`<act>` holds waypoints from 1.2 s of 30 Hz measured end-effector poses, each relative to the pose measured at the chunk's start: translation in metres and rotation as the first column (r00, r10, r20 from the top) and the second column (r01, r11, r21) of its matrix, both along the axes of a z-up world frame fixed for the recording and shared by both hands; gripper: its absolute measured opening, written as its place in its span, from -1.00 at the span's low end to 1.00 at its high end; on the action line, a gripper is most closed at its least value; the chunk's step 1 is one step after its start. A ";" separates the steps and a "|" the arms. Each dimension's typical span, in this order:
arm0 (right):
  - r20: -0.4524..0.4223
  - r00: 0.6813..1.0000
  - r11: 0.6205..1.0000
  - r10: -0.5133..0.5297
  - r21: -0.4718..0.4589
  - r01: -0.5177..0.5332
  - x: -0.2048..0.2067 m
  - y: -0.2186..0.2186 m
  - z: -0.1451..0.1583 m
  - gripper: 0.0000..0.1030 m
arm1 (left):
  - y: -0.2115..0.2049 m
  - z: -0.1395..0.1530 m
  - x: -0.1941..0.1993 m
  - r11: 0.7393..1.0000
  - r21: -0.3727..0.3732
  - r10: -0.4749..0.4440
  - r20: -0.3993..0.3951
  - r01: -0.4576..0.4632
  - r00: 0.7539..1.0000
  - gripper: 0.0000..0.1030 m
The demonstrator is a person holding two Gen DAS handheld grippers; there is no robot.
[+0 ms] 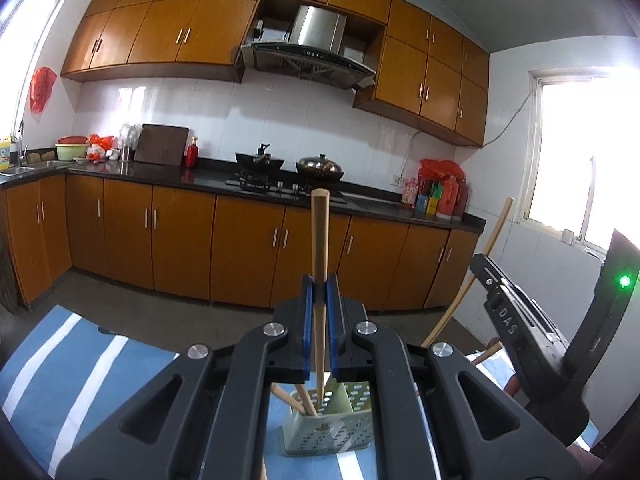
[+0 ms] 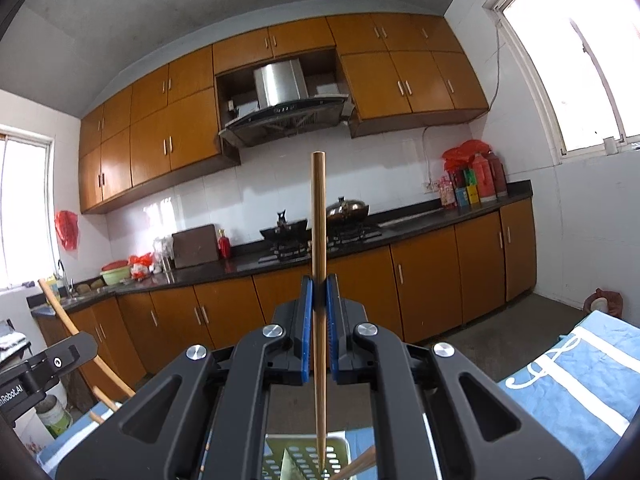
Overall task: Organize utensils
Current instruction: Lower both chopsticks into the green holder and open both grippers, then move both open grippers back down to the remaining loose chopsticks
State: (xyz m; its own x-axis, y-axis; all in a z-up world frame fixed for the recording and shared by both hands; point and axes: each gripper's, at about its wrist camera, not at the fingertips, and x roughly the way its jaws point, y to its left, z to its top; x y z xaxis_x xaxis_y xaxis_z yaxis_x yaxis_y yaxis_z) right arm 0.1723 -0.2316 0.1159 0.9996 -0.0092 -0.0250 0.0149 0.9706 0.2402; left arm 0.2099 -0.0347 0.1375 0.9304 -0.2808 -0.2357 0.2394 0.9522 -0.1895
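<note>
"das" is readable on my right gripper's side, seen from the left camera. my left gripper (image 1: 320,292) is clamped on a chopstick (image 1: 320,240), long axis upright, thin tip down in the perforated holder (image 1: 320,432). my right gripper (image 2: 319,292) clenches a second chopstick (image 2: 319,240), upright over that holder (image 2: 308,456) — on a blue striped cloth (image 1: 60,360), kitchen cabinets (image 1: 180,236) behind.

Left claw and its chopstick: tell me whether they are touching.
Touching. The left wrist view shows the left claw with both blue pads pressed against the upright chopstick, no gap on either side, its tip down in the perforated utensil holder.
</note>
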 end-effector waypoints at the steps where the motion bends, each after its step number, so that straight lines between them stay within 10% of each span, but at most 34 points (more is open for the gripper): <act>1: -0.011 1.000 1.000 0.005 -0.002 -0.005 0.002 0.002 -0.002 -0.85 | 0.000 -0.002 0.000 1.000 0.001 0.000 -0.005 0.000 1.000 -0.85; 27: -0.187 0.981 0.996 -0.060 -0.080 0.046 -0.073 -0.045 -0.027 -0.40 | 0.044 -0.019 -0.060 0.998 0.036 0.061 -0.072 -0.058 0.996 -0.72; 36: -0.592 0.805 0.998 0.030 -0.033 -0.061 -0.059 -0.055 -0.139 -0.40 | 0.078 -0.117 -0.063 0.992 0.090 0.110 -0.346 -0.083 0.932 -0.71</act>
